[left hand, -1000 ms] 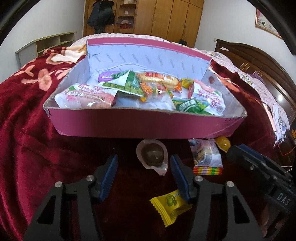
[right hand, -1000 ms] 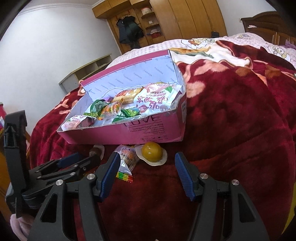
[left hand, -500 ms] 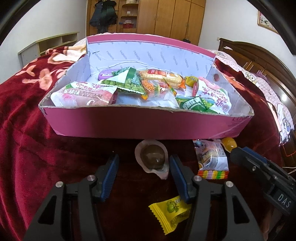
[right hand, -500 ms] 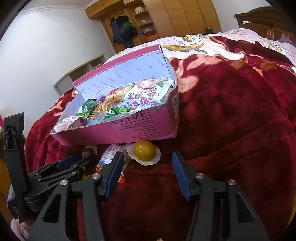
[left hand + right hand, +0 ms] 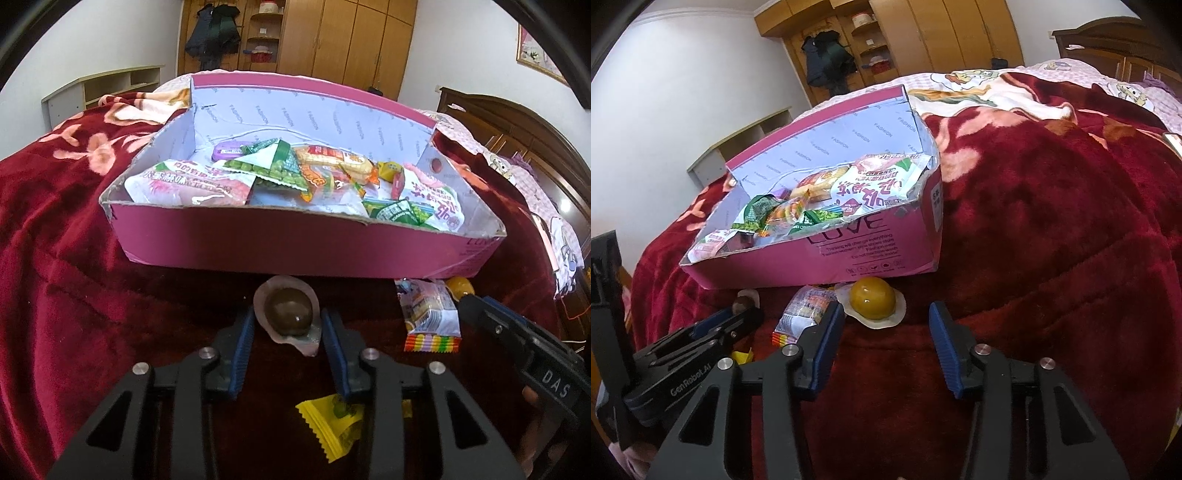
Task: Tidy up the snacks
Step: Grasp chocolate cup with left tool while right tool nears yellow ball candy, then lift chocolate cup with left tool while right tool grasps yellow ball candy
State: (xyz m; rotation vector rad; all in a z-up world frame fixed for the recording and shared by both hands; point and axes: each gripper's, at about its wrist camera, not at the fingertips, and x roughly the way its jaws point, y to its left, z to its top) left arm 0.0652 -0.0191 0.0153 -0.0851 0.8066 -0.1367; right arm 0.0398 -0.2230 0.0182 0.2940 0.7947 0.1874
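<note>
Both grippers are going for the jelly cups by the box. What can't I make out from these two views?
- Left wrist view: yellow candy, partly under the left gripper finger.
- Left wrist view: yellow jelly cup, mostly behind the right gripper's finger.
- Right wrist view: brown jelly cup, mostly behind the left gripper.
- Both views: lower snacks, buried in the pink box.

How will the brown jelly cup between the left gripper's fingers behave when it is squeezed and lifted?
The brown jelly cup has a smooth, glossy dome, so it may slip from the closing left gripper. Its thin, wavy rim looks floppy and would probably bend if it were grasped. It seems small and light, and the soft red blanket may yield beneath it.
</note>
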